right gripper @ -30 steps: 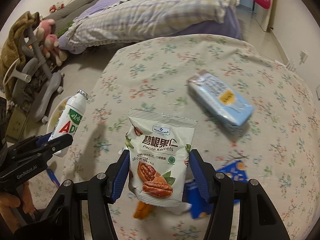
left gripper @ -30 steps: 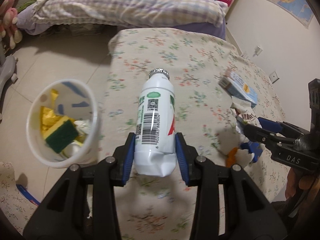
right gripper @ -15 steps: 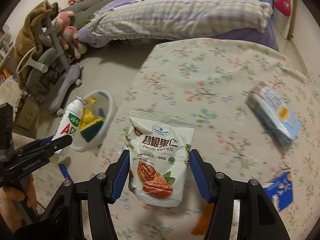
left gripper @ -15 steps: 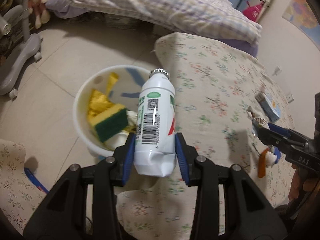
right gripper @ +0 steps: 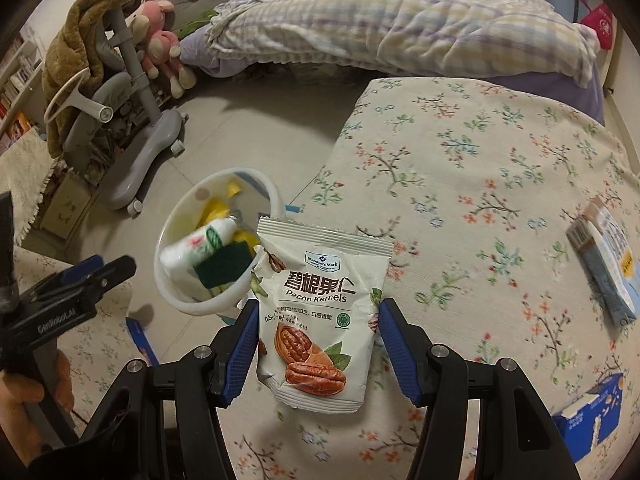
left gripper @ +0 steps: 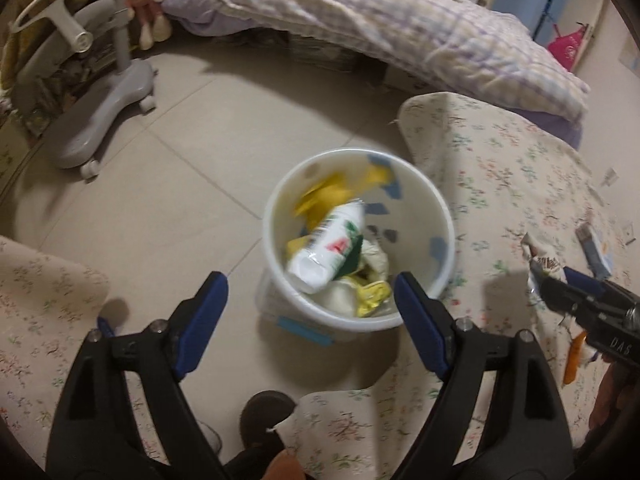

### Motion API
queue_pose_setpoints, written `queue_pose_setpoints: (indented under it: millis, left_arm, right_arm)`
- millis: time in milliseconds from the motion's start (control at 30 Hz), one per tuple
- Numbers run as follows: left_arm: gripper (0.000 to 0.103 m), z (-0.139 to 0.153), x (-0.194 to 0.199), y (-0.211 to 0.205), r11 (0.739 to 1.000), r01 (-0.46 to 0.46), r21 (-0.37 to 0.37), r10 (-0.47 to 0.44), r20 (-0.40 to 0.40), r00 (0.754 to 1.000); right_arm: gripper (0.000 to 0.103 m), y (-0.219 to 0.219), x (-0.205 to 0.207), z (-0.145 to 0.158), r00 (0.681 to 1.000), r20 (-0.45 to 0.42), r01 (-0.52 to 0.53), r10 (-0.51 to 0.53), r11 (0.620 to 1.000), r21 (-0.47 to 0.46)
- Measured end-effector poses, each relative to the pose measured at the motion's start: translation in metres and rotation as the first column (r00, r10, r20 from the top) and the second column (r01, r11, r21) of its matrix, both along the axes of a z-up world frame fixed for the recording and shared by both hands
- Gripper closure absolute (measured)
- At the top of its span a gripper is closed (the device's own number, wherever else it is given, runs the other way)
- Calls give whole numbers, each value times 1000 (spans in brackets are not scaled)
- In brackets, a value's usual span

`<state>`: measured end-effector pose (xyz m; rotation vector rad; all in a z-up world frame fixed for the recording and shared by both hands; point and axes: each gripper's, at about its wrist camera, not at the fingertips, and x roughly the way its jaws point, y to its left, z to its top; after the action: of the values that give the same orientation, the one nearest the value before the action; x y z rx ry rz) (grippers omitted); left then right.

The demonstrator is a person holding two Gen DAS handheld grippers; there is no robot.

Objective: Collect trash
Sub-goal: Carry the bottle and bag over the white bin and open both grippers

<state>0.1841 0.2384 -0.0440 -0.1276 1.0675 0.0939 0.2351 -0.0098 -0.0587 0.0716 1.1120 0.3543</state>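
My left gripper [left gripper: 310, 304] hangs over the white bin [left gripper: 444, 216] on the floor, its jaws opening with nothing between them. The white bottle [left gripper: 330, 246] lies in the bin on a yellow and green sponge and crumpled wrappers; in the right wrist view the white bottle [right gripper: 196, 246] rests beside the green sponge [right gripper: 220, 268]. My right gripper [right gripper: 316, 326] is shut on a pecan kernel bag [right gripper: 320, 312], held over the floral table edge next to the white bin [right gripper: 272, 196]. The right gripper [left gripper: 560, 286] also shows at the right of the left wrist view.
A floral cloth covers the table [right gripper: 480, 160]. On it lie a blue tissue pack [right gripper: 608, 264] and a blue carton [right gripper: 592, 412]. A grey chair base [left gripper: 108, 108] stands on the tiled floor, and a bed with a checked quilt [left gripper: 380, 20] is behind.
My left gripper swung from over the table to above the bin and let go of the bottle, which dropped in. My right gripper carried the bag toward the bin.
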Motion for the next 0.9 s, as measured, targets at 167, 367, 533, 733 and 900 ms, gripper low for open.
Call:
queue_pose_setpoints:
  millis: [167,367,533,733,900]
  left_arm:
    - [11,-1,-1,13,999,-35,36,35,-5,999]
    - [10,-1,-1,23,998,-57,13,57,-17,998]
    - [10,-2,-2,24,998,-55,3,55,-17,998]
    - [10,0,-3,20,999,-45,-3,45,-16,999]
    - [10,1,-3,11,1000,-20,-5,20,-16,1000]
  right_arm:
    - [42,24,15,-1,1000,-10,-18,18,1000,6]
    - [42,55,31,-3,999,-15,-42,43,999,15]
    - [40,76,37,1,998,8,-60,60,998,19]
    - [24,84,37,19,993,85,-84,78,994,73]
    - [24,75,29,35,989,120,-95,90,995,37]
